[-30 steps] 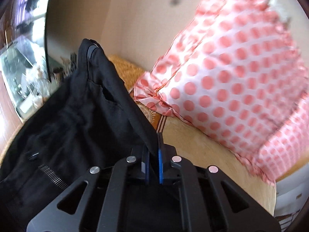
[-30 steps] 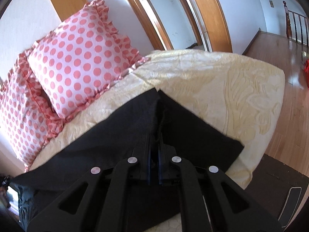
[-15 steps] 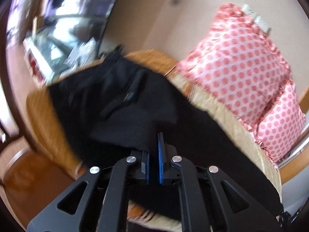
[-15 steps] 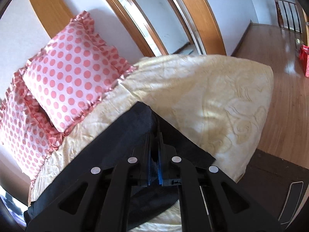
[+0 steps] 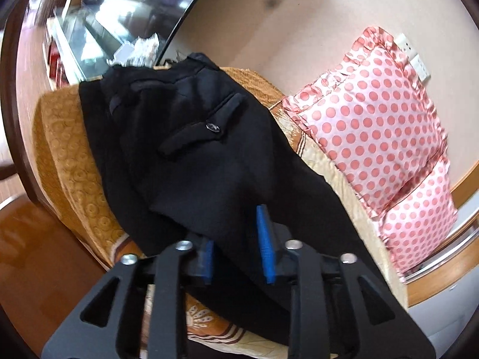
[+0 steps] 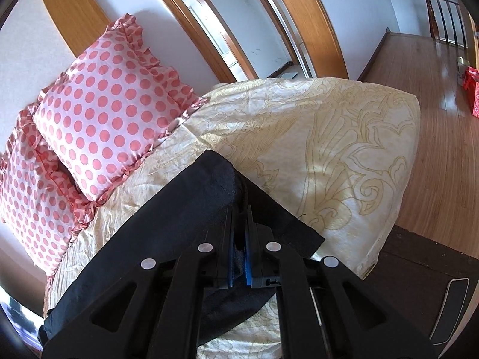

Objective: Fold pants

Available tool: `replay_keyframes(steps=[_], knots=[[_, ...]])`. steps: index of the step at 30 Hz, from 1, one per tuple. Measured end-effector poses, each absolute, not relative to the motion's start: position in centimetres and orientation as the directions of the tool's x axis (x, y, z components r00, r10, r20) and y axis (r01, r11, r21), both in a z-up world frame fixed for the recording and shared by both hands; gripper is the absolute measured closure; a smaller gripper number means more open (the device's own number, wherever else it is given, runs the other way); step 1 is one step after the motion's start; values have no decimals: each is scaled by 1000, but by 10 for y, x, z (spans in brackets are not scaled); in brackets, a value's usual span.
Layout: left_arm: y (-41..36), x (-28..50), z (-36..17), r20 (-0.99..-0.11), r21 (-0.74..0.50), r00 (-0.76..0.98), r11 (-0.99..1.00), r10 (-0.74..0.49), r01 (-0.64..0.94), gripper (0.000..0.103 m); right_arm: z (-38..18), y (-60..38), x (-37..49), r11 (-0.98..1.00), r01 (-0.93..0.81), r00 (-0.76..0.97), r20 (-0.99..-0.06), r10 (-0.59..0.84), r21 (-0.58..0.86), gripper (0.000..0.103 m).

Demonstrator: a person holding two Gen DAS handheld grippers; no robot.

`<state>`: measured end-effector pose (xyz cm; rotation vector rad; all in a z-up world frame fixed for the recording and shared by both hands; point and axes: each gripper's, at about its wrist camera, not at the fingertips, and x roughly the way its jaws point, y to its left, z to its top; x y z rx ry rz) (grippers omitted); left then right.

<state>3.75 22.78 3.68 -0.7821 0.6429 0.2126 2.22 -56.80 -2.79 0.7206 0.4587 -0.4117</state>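
Black pants [image 5: 191,149] lie on the bed, waist end with a buttoned back pocket [image 5: 213,126] toward the far left corner. My left gripper [image 5: 236,239] is open, its blue pads apart over the pants fabric, holding nothing. In the right wrist view the pants legs [image 6: 179,209] stretch across the cream bedspread [image 6: 329,137]. My right gripper [image 6: 239,218] is shut on a raised fold of the leg end.
Two pink polka-dot pillows [image 5: 374,125] [image 6: 107,113] lean on the wall at the bed head. An orange patterned bed edge [image 5: 63,161] drops to a wooden floor [image 6: 434,119]. A dark mat [image 6: 419,284] lies beside the bed.
My left gripper has laid the waist end down on the bed and opened, letting it go. My right gripper stays shut on the leg end and has pulled it nearer.
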Motion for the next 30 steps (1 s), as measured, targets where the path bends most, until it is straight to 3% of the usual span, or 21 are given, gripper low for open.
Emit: replay_keyframes(steps=[2,4,6,10,17,30], knots=[[224,38,39,-609,-580,792,708,-50,-402,64,-27,-569,22,679,502,829,-522,-200,536,98],[216,38,43,-609,-544,793,735,-15,-404,68,-24,-569,20,679,498,834,-511,-206,539,98],[213,36,46,-614,-500,788,756,34,-423,94,-22,-569,20,683,499,835,-509,-212,534,98],[216,25,46,-610,-513,792,743,37,-430,96,-22,-571,21,686,496,834,-513,-204,533,98],[198,-4,42,-609,-433,781,769,134,-469,96,-33,-570,19,693,519,810,-547,-211,501,98],[211,15,33,-623,-421,775,791,103,-444,90,-37,-565,11,694,534,799,-556,-229,483,98]])
